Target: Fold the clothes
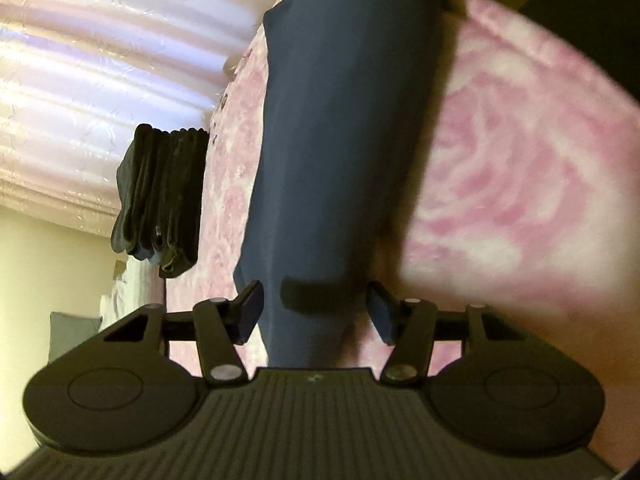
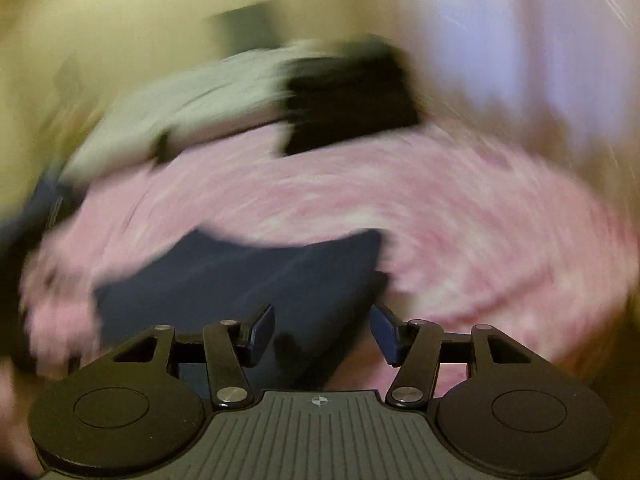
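Your left gripper (image 1: 316, 310) and right gripper (image 2: 322, 334) both stand wide apart, gripping nothing, over the navy garment (image 1: 332, 140) on the pink bedspread (image 1: 520, 168). Judged mid-fold: next you need to pinch an edge.

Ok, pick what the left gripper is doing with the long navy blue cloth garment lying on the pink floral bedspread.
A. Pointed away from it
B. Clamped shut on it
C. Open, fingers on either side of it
C: the left gripper is open, its blue-padded fingers standing apart either side of the navy blue cloth garment on the pink floral bedspread.
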Demonstrator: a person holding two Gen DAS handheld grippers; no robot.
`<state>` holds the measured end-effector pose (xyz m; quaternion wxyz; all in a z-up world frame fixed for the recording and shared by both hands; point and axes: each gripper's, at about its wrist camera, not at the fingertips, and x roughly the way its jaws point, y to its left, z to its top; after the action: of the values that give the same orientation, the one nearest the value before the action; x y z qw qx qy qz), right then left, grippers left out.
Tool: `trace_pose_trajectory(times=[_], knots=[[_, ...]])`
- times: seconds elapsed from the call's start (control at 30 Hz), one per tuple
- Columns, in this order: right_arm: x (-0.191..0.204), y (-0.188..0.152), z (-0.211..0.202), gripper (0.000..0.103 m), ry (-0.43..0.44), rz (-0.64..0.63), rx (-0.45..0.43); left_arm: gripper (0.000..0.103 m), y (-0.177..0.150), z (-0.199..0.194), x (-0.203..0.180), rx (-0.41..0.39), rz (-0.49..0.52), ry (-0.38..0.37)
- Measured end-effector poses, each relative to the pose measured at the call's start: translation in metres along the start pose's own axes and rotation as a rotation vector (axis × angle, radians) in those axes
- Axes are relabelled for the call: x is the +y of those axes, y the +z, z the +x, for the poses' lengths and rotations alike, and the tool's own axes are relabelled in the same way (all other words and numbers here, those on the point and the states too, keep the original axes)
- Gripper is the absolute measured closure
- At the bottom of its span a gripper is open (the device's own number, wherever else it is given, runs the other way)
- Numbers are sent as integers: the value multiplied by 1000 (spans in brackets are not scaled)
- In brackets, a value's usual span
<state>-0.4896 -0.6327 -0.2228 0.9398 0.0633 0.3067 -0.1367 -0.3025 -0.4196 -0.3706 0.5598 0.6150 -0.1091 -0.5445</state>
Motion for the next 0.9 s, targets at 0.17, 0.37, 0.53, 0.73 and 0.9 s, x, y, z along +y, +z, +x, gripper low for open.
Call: trace_pose_trajectory(times=[0.17, 0.37, 0.53, 0.73, 0.9], knots=[[96, -47, 0, 44, -10, -581, 40, 57, -4, 17, 5, -4, 4, -13], [126, -97, 32, 44, -166, -993, 55, 57, -8, 22, 30, -21, -128, -74], [119, -118, 47, 45, -215, -1145, 59, 58, -6, 23, 15, -43, -33, -48], [109, -100, 33, 67, -182, -1041, 46, 86, 2, 31, 4, -9, 55, -29], [109, -81, 22, 69, -189, -1008, 27, 89, 6, 18, 23, -4, 4, -15]])
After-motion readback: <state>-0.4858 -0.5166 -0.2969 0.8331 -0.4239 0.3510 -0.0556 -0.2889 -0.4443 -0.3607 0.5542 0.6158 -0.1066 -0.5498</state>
